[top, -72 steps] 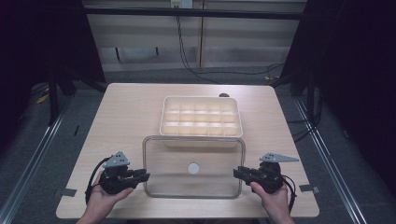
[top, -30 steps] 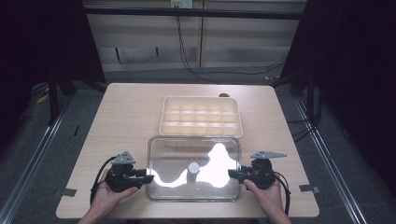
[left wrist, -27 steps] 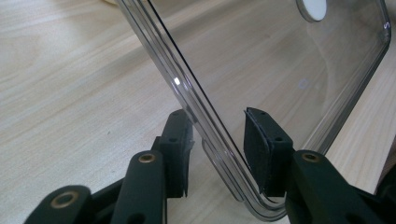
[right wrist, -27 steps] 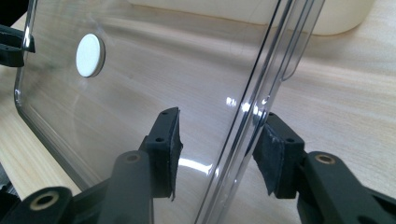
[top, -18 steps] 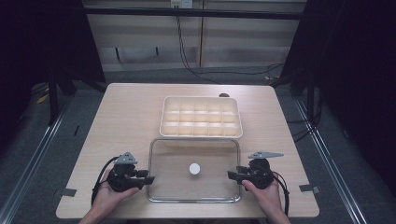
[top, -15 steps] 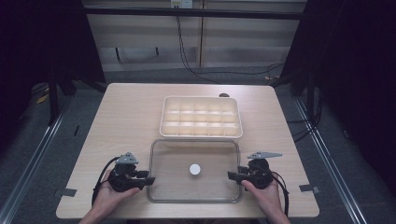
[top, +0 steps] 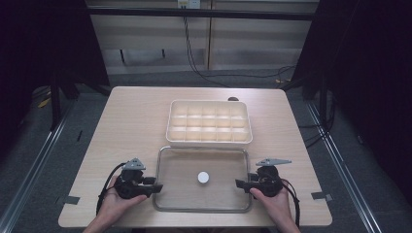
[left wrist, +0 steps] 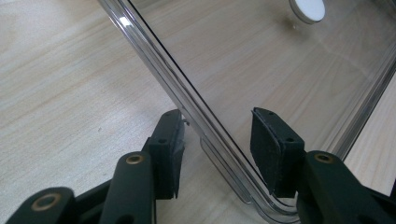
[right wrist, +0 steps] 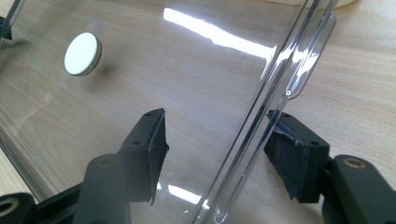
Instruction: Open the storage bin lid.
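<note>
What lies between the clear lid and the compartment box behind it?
A narrow strip of bare table, seen in the high view, separates the clear lid from the compartment box.

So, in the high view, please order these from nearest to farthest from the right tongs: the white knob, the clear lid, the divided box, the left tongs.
1. Clear lid: its right edge lies between the right tongs.
2. White knob: at the lid's middle.
3. Divided box: behind the lid.
4. Left tongs: at the lid's opposite edge.

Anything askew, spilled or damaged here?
Nothing stands out. The clear lid lies flat and square on the table in front of the tray, uncracked. Both grippers, left and right, straddle its side rims, jaws just opening.
</note>
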The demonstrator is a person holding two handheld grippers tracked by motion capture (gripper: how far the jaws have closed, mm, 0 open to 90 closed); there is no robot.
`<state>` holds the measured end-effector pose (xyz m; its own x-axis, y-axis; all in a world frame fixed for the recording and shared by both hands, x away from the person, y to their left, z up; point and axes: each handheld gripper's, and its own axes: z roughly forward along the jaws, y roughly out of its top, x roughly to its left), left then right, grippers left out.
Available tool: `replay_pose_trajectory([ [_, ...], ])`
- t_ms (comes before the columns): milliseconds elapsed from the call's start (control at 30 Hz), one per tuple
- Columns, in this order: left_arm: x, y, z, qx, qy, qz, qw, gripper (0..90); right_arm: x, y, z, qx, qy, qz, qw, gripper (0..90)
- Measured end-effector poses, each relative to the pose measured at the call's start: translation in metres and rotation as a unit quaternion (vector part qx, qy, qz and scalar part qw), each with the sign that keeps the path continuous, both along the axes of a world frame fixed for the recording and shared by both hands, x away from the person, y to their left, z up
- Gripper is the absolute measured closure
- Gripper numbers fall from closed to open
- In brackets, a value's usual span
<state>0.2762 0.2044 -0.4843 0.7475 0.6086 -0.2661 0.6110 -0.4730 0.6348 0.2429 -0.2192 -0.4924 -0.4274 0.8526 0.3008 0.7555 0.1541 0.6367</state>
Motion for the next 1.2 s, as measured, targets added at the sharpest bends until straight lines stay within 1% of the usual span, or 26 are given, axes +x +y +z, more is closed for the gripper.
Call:
replay_pose_trajectory([
  [33, 0.000, -0.001, -0.001, 0.001, 0.000, 0.003, 1.0000, 53.8, 0.000, 0.000, 0.000, -0.001, 0.001, 0.001, 1.0000, 38.2],
  [67, 0.000, -0.002, -0.001, 0.001, 0.004, 0.001, 1.0000, 52.6, 0.000, 0.000, -0.001, -0.002, 0.000, 0.002, 1.0000, 37.9],
  [100, 0.001, -0.002, -0.002, 0.006, 0.009, 0.001, 0.9999, 51.7, 0.000, 0.000, -0.001, -0.003, 0.001, 0.003, 1.0000, 37.8],
  [133, 0.001, -0.002, -0.003, 0.009, 0.012, 0.004, 0.9999, 50.6, 0.001, 0.001, -0.002, -0.002, 0.007, 0.001, 1.0000, 38.0],
  [200, 0.002, -0.002, -0.003, 0.010, 0.019, 0.005, 0.9998, 48.6, 0.001, -0.001, -0.002, 0.004, 0.008, -0.002, 1.0000, 37.9],
  [233, 0.003, -0.002, -0.005, 0.007, 0.019, 0.009, 0.9998, 48.1, 0.001, -0.002, -0.002, 0.006, 0.008, -0.004, 0.9999, 37.8],
  [300, 0.003, -0.002, -0.005, 0.009, 0.016, 0.013, 0.9998, 47.2, 0.001, -0.003, -0.003, 0.010, 0.010, -0.003, 0.9999, 37.6],
  [333, 0.002, -0.003, -0.005, 0.017, 0.009, 0.008, 0.9998, 45.9, 0.001, -0.003, -0.002, 0.010, 0.010, -0.006, 0.9999, 36.4],
  [367, 0.002, -0.003, -0.005, 0.018, 0.007, 0.008, 0.9998, 46.9, 0.001, -0.003, -0.002, 0.007, 0.007, -0.007, 0.9999, 36.0],
  [400, 0.002, -0.003, -0.005, 0.014, 0.012, 0.006, 0.9998, 46.3, 0.001, -0.004, -0.002, 0.010, 0.006, -0.005, 0.9999, 36.6],
  [467, 0.002, -0.004, -0.005, 0.013, 0.009, 0.010, 0.9998, 44.2, 0.000, -0.005, 0.000, 0.013, -0.002, -0.009, 0.9999, 36.1],
  [500, 0.003, -0.003, -0.005, 0.015, 0.010, 0.007, 0.9998, 43.4, 0.000, -0.007, 0.002, 0.019, -0.007, -0.010, 0.9998, 35.8],
  [533, 0.003, -0.003, -0.005, 0.013, 0.010, 0.009, 0.9998, 42.2, -0.001, -0.007, 0.003, 0.021, -0.012, -0.010, 0.9997, 35.7],
  [567, 0.003, -0.002, -0.004, 0.010, 0.012, 0.009, 0.9998, 40.5, -0.001, -0.009, 0.005, 0.022, -0.018, -0.012, 0.9995, 35.4],
  [600, 0.004, 0.000, -0.002, 0.001, 0.012, 0.007, 0.9999, 38.4, -0.002, -0.010, 0.006, 0.027, -0.024, -0.009, 0.9993, 35.3],
  [667, 0.003, 0.004, 0.003, -0.035, 0.003, 0.009, 0.9993, 30.6, -0.005, -0.011, 0.011, 0.036, -0.034, -0.002, 0.9988, 35.4],
  [700, 0.002, 0.005, 0.007, -0.042, -0.006, 0.010, 0.9990, 30.0, -0.007, -0.011, 0.015, 0.043, -0.044, 0.014, 0.9980, 35.0],
  [733, 0.001, 0.007, 0.010, -0.043, -0.017, 0.015, 0.9988, 29.4, -0.011, -0.011, 0.019, 0.038, -0.066, 0.034, 0.9965, 34.6],
  [767, 0.000, 0.008, 0.013, -0.049, -0.024, 0.021, 0.9983, 27.4, -0.015, -0.010, 0.024, 0.026, -0.082, 0.033, 0.9958, 31.9],
  [800, 0.000, 0.011, 0.015, -0.050, -0.030, 0.027, 0.9979, 26.8, -0.019, -0.009, 0.027, 0.023, -0.097, 0.037, 0.9943, 30.4],
  [867, -0.002, 0.016, 0.019, -0.052, -0.045, 0.035, 0.9970, 26.0, -0.027, -0.011, 0.034, 0.028, -0.114, 0.041, 0.9922, 28.5],
  [967, -0.005, 0.027, 0.023, -0.058, -0.058, 0.052, 0.9953, 25.4, -0.035, -0.017, 0.041, 0.032, -0.134, 0.028, 0.9901, 26.5],
  [1033, -0.007, 0.037, 0.026, -0.059, -0.075, 0.068, 0.9931, 25.2, -0.037, -0.024, 0.044, 0.034, -0.144, 0.014, 0.9889, 25.7],
  [1067, -0.008, 0.042, 0.026, -0.062, -0.078, 0.077, 0.9920, 25.4, -0.038, -0.028, 0.045, 0.036, -0.150, 0.006, 0.9880, 25.5],
  [1100, -0.008, 0.045, 0.027, -0.064, -0.080, 0.083, 0.9912, 25.3, -0.038, -0.033, 0.046, 0.040, -0.152, -0.003, 0.9875, 24.7],
  [1200, -0.008, 0.055, 0.026, -0.068, -0.088, 0.105, 0.9883, 25.5, -0.037, -0.044, 0.046, 0.038, -0.156, -0.023, 0.9867, 23.8],
])
